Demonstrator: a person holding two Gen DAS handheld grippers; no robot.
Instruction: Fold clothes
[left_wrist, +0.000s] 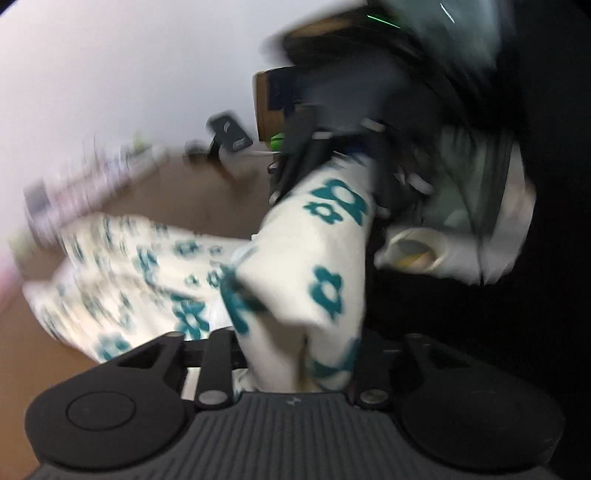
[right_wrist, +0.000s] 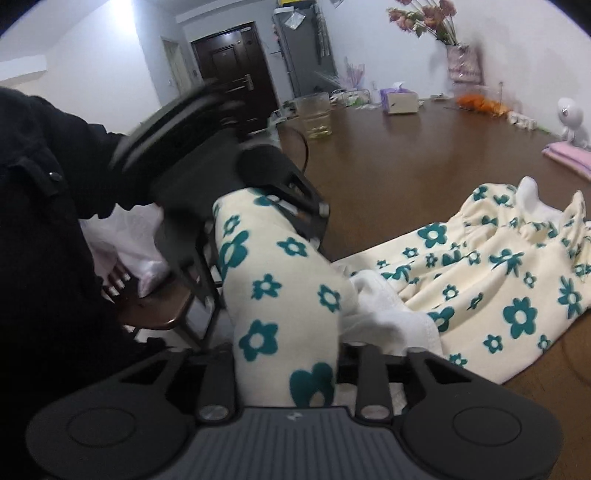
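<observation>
A cream garment with teal flowers (right_wrist: 480, 280) lies partly on the brown table (right_wrist: 406, 166) and is stretched taut between my two grippers. My right gripper (right_wrist: 288, 354) is shut on one end of the garment. My left gripper (left_wrist: 295, 350) is shut on the other end (left_wrist: 314, 258); that view is blurred. In the right wrist view the left gripper (right_wrist: 288, 206) shows at the far end of the stretched cloth, off the table's left edge. In the left wrist view the right gripper (left_wrist: 332, 162) shows beyond the cloth.
On the table's far side stand a glass jug (right_wrist: 316, 114), a tissue box (right_wrist: 400, 99), a vase of flowers (right_wrist: 461, 62), oranges (right_wrist: 480, 103) and a pink folded cloth (right_wrist: 569, 155). A chair (right_wrist: 159, 306) stands left of the table. The person's dark sleeve (right_wrist: 40, 166) fills the left.
</observation>
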